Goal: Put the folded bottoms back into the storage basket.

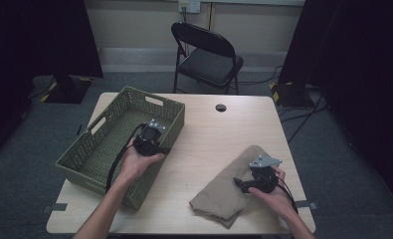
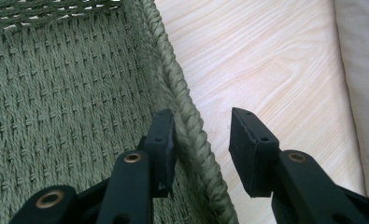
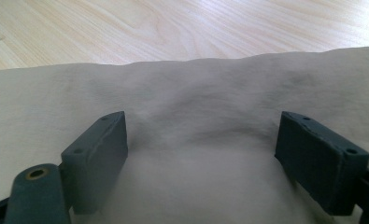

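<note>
Wooden table (image 1: 214, 134): green woven basket (image 1: 109, 144) at left of frame holds nothing. Left gripper (image 2: 201, 140) straddles its rim, jaws partly apart, not clamped. Tan cloth (image 1: 229, 191) lies lower right; right gripper (image 3: 203, 154) gapes wide over it. Transfer not begun, judged.

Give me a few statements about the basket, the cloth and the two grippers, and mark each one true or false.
1. The left gripper has its jaws on either side of the green basket's rim. True.
2. The tan cloth lies inside the basket. False: it lies on the table, right of the basket.
3. The right gripper has its jaws wide apart over the cloth. True.
4. The basket holds several things. False: its woven floor looks bare.
5. A black folding chair stands behind the table. True.
</note>
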`<state>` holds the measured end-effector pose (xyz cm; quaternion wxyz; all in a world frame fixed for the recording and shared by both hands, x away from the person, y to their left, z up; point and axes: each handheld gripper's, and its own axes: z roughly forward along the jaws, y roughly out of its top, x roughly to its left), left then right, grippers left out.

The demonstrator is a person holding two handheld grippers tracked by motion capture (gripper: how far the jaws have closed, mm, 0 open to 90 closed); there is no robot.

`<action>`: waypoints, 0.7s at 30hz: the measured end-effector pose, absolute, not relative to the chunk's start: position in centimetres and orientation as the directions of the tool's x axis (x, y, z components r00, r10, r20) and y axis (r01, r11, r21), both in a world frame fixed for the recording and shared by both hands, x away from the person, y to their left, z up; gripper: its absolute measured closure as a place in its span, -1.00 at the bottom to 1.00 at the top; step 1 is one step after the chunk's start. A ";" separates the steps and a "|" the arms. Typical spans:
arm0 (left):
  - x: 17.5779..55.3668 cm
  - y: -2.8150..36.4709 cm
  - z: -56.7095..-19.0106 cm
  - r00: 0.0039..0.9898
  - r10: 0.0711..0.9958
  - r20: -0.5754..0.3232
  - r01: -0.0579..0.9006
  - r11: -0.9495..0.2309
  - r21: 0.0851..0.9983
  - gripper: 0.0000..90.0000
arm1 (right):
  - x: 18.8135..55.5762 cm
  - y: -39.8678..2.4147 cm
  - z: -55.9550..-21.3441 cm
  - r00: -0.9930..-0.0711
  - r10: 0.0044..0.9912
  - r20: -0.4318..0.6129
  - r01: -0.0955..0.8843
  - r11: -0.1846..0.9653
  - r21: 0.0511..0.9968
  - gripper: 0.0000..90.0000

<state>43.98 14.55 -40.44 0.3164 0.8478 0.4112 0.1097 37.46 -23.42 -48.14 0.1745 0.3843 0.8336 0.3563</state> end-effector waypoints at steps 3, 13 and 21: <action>43.9 14.5 -40.4 0.646 0.761 -0.063 0.617 -0.472 0.629 0.37 | 37.5 -23.4 -48.1 -0.644 0.765 -0.018 0.516 0.451 0.728 -0.64; 43.9 13.5 -40.5 0.715 0.696 -0.066 0.567 -0.521 0.638 0.41 | 37.5 -23.4 -48.2 -0.645 0.764 -0.017 0.516 0.451 0.728 -0.64; 44.1 12.8 -40.5 0.751 0.657 -0.070 0.539 -0.547 0.640 0.46 | 37.5 -23.4 -48.2 -0.644 0.765 -0.017 0.516 0.451 0.728 -0.64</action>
